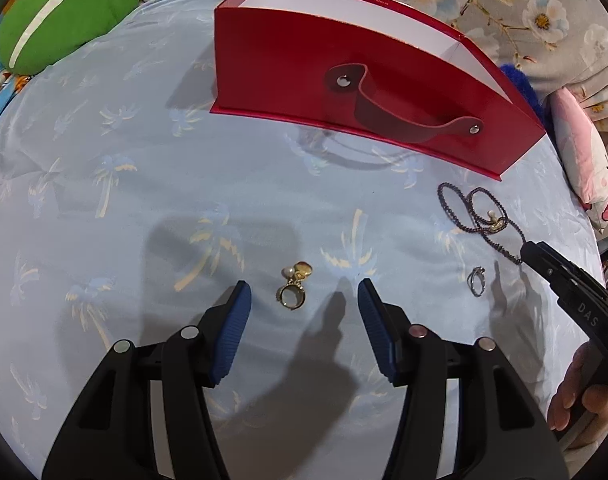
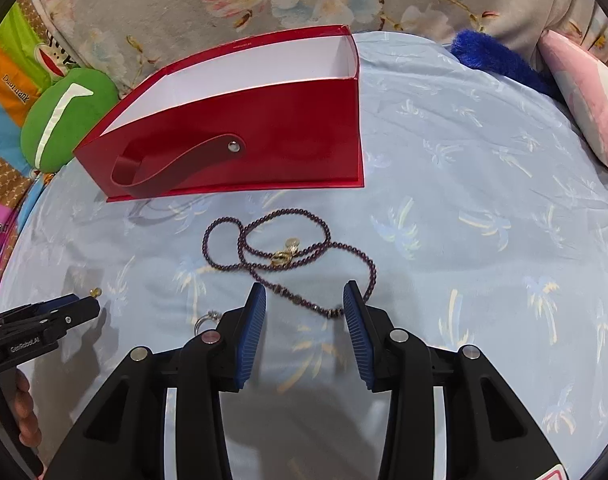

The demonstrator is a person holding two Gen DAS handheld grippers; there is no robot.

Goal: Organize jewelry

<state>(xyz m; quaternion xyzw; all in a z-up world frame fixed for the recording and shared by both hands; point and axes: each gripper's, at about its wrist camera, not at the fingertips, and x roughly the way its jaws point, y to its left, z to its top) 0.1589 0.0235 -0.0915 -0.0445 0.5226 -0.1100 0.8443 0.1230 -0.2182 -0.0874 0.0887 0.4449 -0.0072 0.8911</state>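
Left tongs and right tongs gape wide.

you get bright, even light in both views. it comes from above, so the left gripper and the right gripper drop soft dark shadows on the blue sheet under them. the red box has a gentle shine on its front. both pictures bend round at the edges, with black corners. the middle looks sharp; the far edges go a bit soft.
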